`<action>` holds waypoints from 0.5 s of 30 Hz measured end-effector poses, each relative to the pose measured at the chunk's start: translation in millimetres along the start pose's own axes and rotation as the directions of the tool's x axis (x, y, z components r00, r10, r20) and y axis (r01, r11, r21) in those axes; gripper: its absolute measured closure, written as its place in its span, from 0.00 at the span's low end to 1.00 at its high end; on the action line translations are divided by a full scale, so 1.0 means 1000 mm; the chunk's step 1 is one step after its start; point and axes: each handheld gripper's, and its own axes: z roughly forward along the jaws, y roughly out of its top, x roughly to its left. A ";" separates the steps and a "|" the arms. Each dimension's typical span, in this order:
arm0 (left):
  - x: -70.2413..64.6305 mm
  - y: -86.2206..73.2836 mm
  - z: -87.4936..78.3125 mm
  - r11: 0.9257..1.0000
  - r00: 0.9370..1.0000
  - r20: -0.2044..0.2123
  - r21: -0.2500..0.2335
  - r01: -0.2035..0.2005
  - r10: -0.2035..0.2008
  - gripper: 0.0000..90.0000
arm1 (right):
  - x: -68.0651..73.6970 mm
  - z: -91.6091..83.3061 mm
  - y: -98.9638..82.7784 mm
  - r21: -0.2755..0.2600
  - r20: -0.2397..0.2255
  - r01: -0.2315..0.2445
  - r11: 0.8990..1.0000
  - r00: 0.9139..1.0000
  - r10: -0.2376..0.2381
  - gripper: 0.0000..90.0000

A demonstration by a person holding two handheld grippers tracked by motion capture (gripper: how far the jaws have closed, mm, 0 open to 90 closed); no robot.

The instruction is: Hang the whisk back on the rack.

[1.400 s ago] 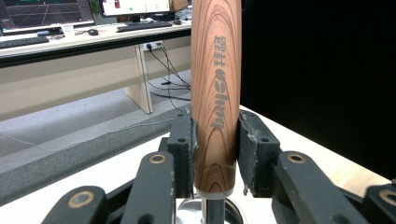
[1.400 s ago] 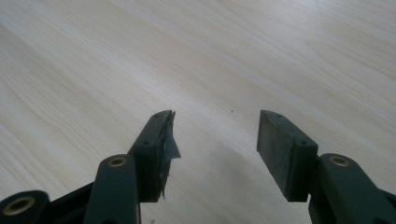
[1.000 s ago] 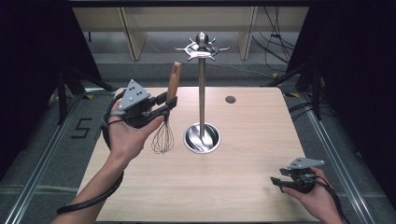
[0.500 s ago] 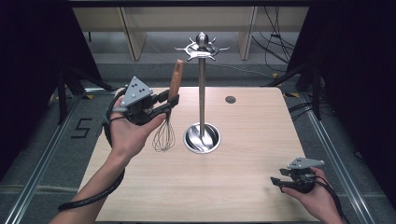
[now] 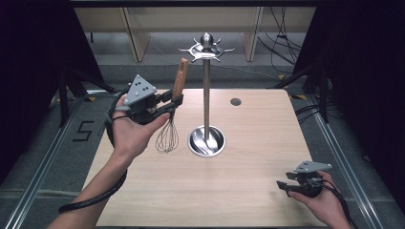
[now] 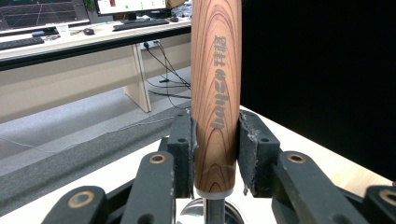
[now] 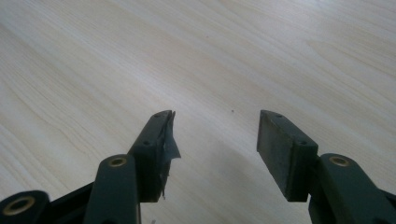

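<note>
A whisk with a wooden handle (image 5: 180, 78) and a wire head (image 5: 167, 137) hangs upright above the table's left half. My left gripper (image 5: 171, 102) is shut on the lower part of that handle; in the left gripper view the handle (image 6: 216, 93) stands between both pads (image 6: 183, 149). Just to the right rises a metal utensil stand (image 5: 206, 95) with hooks (image 5: 206, 47) at its top and a round base (image 5: 206, 141). My right gripper (image 5: 282, 187) rests low near the table's front right, open, with bare wood between its pads (image 7: 285, 149).
The light wooden table (image 5: 248, 191) has a small dark round hole (image 5: 235, 101) at the back right. Shelving legs and cables lie on the floor beyond the far edge. Dark curtains flank both sides.
</note>
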 end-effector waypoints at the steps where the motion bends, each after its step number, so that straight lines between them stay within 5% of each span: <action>1: 0.000 0.000 0.000 1.000 1.000 0.001 0.000 0.000 0.000 0.75 | 0.000 0.000 0.000 -0.001 -0.001 0.007 1.000 1.000 -0.007 0.52; 15: 0.000 0.005 0.004 1.000 1.000 0.001 0.007 -0.002 0.002 0.76 | 0.000 0.000 0.000 -0.001 0.000 0.006 1.000 1.000 -0.006 0.52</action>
